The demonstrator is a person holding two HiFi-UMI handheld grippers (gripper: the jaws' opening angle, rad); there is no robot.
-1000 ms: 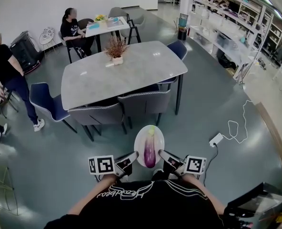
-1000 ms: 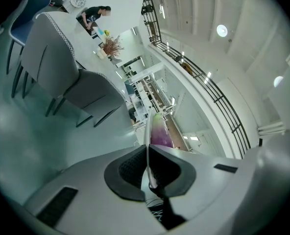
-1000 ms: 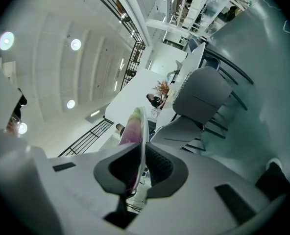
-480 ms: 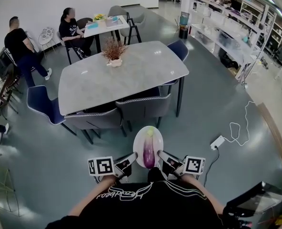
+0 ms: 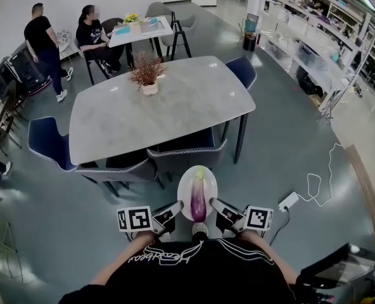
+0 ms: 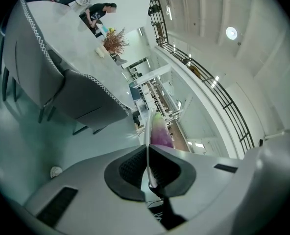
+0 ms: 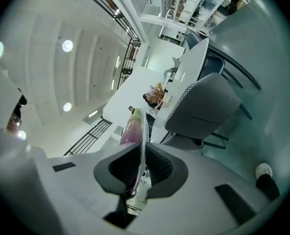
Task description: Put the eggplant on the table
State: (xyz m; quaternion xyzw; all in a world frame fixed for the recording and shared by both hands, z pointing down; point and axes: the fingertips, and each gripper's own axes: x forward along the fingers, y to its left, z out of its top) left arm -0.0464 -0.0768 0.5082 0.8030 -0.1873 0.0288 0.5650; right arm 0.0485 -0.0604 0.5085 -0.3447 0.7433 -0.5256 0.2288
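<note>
Eggplant [image 5: 199,202]: one, on one plate [image 5: 185,189]; left tool [image 5: 178,207], right tool [image 5: 216,205] clamping rim.

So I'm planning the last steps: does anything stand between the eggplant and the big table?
Yes. Two grey chairs are tucked in at the near edge of the table, one straight ahead of the eggplant on its plate.

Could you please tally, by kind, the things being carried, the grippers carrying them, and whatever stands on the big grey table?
Eggplant: 1
Plate: 1
Grippers: 2, the left gripper and the right gripper
Potted plant: 1
Total: 5
</note>
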